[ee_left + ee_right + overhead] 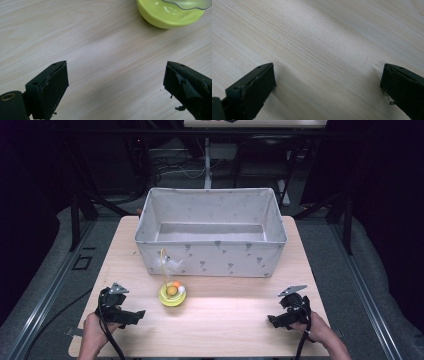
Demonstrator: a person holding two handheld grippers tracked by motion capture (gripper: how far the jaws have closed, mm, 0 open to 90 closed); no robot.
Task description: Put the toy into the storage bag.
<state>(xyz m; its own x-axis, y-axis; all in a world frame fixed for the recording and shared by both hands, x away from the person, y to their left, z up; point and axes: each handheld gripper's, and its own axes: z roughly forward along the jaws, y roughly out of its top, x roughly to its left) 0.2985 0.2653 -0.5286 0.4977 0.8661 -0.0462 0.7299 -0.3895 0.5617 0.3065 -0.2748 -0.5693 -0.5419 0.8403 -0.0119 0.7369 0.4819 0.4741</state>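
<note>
Both grippers — left gripper [131,316], right gripper [276,319] — rest low, jaws spread empty, flanking the yellow toy [172,295].

A grey fabric storage box [210,255] printed with small hearts stands open at twelve o'clock on the light wooden table [225,320], its inside bare.

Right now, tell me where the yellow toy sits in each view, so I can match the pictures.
High view: yellow toy left of centre on the wooden table, in front of the fabric box.
Left gripper view: its yellow base at the top right edge.
Right gripper view: not in it.
Shared landmark: the table's pale wood grain.
</note>
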